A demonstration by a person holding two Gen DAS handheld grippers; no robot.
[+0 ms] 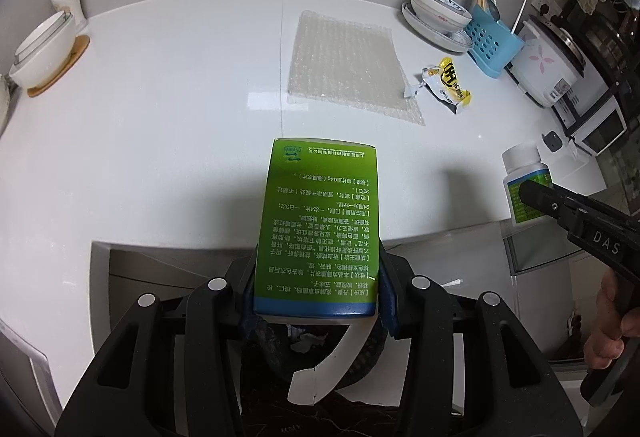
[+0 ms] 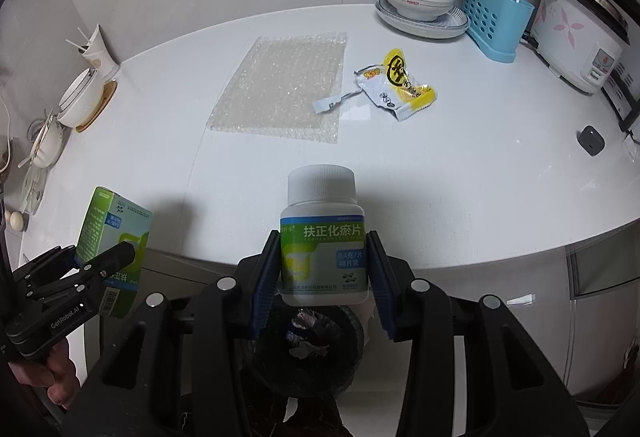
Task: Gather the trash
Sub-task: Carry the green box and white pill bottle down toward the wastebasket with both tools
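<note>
1. My left tool (image 1: 316, 301) is clamped on the green medicine box (image 1: 318, 225). The blue pads (image 1: 387, 293) press both long sides of the box near its lower end. The box stands clear of the white tabletop (image 1: 160, 117), past its front edge, and a white flap hangs loose beneath it. In the right wrist view the same box (image 2: 114, 237) sits at the left, gripped in that tool (image 2: 108, 261).

2. Below both tools is the dark trash bin (image 2: 304, 349), with crumpled scraps already in it. I judge that collection has begun and that these two items go in next. Neither has been released.

3. My right tool (image 2: 324, 277) is clamped on the white pill bottle (image 2: 323, 241), pads on both sides of the labelled body, cap upward. The bottle hangs directly above the bin opening, off the tabletop.

4. Remaining on the tabletop, from left to right: the bubble wrap sheet (image 2: 280, 89), lying flat near the centre; a small torn strip (image 2: 330, 103) on the sheet's right edge; the yellow snack wrapper (image 2: 396, 87), just beside the sheet and opened.

5. I judge the task roughly half complete: two items held over the bin, three pieces still to be picked up. The bowls, blue utensil holder (image 2: 494, 25) and rice cooker (image 2: 580, 37) at the far right appear to be kitchenware, not trash
</note>
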